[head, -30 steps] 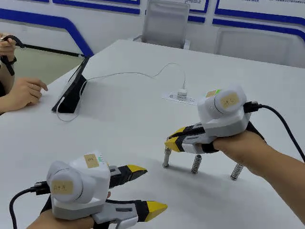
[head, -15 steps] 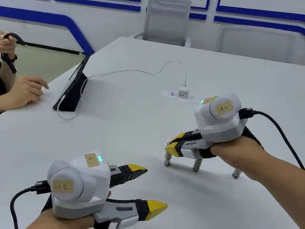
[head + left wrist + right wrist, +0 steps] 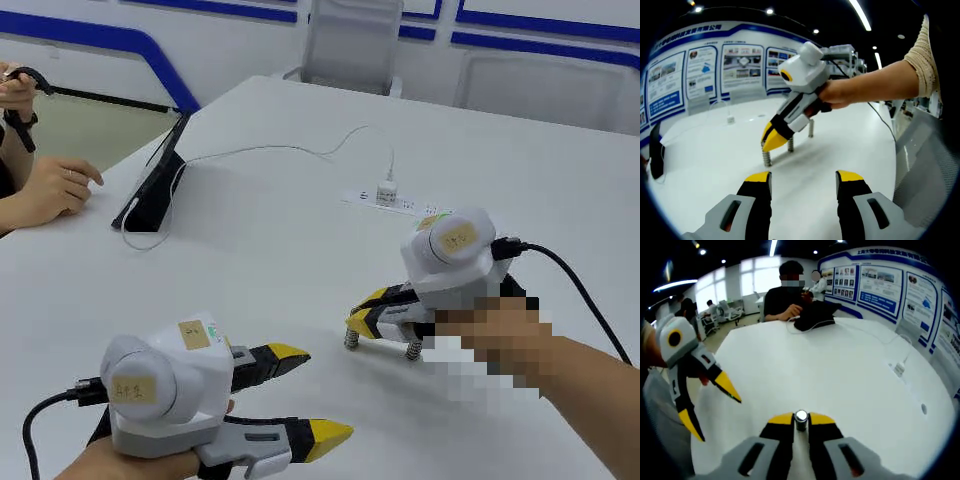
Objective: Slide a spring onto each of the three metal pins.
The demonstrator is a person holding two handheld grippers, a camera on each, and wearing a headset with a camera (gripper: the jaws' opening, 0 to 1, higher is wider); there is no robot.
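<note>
The right gripper is clamping its jaws narrowly on the head of an upright pin, its long axis vertical on the table, a spring coiled around it. The left gripper, jaws wide and empty, is hovering well apart, with that pin lying ahead of it.

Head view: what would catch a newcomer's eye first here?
The right tool, low over the white table at centre right, jaws closed around the top of a metal pin with a spring on it. The left tool sits open at the bottom left, and a dark tablet stands at the far left.
</note>
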